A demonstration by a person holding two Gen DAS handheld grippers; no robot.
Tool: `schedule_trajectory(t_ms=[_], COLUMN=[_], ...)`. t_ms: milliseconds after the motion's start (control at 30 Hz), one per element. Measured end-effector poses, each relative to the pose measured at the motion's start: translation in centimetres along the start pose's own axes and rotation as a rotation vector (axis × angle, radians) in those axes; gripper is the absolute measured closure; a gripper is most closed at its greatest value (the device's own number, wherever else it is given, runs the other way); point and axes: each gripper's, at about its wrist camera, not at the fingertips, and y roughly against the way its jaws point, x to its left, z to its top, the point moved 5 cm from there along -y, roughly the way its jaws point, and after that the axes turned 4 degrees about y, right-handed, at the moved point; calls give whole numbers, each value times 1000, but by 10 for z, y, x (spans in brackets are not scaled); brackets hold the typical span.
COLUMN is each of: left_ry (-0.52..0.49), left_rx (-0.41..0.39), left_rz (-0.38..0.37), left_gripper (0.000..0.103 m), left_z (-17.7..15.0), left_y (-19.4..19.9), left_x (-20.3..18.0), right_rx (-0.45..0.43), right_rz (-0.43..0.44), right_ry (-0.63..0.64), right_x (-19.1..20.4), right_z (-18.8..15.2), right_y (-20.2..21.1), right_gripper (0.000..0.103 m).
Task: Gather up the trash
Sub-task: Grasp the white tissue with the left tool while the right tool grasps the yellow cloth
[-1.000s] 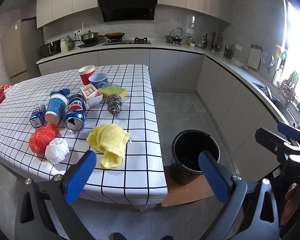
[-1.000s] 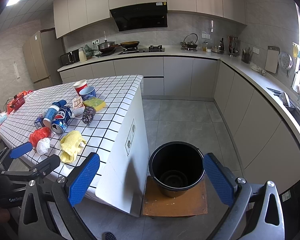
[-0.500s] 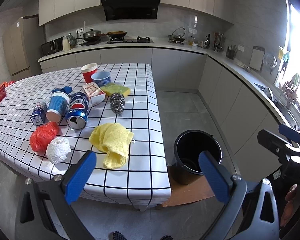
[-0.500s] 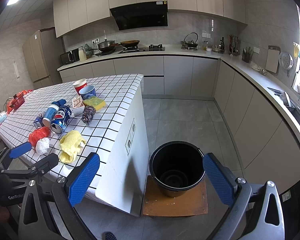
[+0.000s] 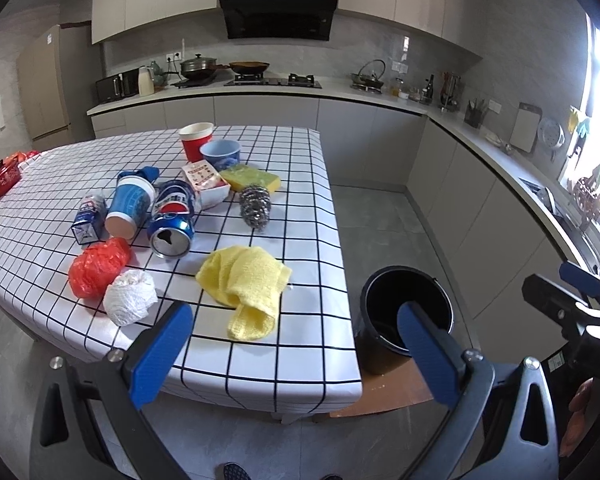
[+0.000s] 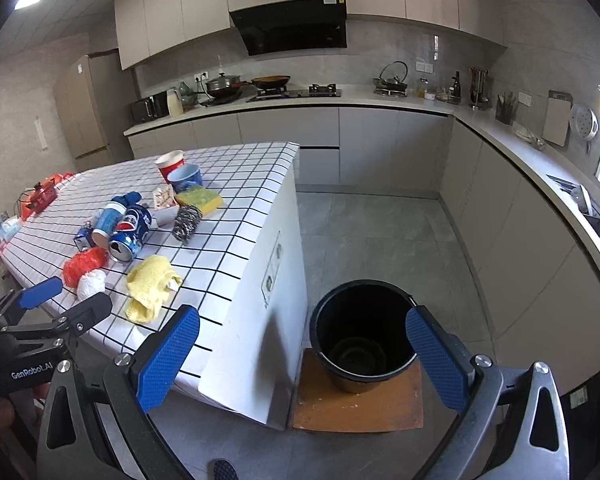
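Observation:
Trash lies on the checked table (image 5: pixel 300 364): a red plastic bag (image 5: pixel 98 266), a white crumpled wad (image 5: pixel 130 303), a Pepsi can (image 5: pixel 172 220) on its side, a blue paper cup (image 5: pixel 130 208) and a small carton (image 5: pixel 89 219). A black bucket (image 5: pixel 406 312) stands on the floor right of the table; it also shows in the right wrist view (image 6: pixel 364 334). My left gripper (image 5: pixel 292 354) is open and empty at the table's near edge. My right gripper (image 6: pixel 300 356) is open and empty, near the bucket.
A yellow cloth (image 5: pixel 246 286), a steel scourer (image 5: pixel 255 204), a yellow sponge (image 5: pixel 256 178), a red cup (image 5: pixel 196 142), a blue bowl (image 5: pixel 221 154) and a small box (image 5: pixel 206 182) are also on the table. The bucket rests on a brown board (image 6: pixel 360 404). Kitchen counters line the back and right.
The left wrist view has shifted slightly toward the table, so the objects sit a little more to the right. The right gripper has barely moved. Both stay open.

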Motion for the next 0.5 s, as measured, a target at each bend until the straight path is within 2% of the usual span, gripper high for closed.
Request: schedule_trajectory(t_ms=[167,267,367,500], left_ry=[28,78,140,174], left_rx=[28,32,31,28], left_rz=[21,48,49,84], left_gripper=[0,0,0,0], left_z=[-4,-5,-9,-16], left_y=[-4,-4,-1,0], left_x=[26,53,83,118], right_rx=[-8,-2,10,29], right_rz=[42,75,98,136], right_ry=[14,24,45,82], right_x=[11,26,47,81], right_z=[4,6,8,9], right_y=[-6,-14,-24,-37], right_gripper=[0,0,3,11])
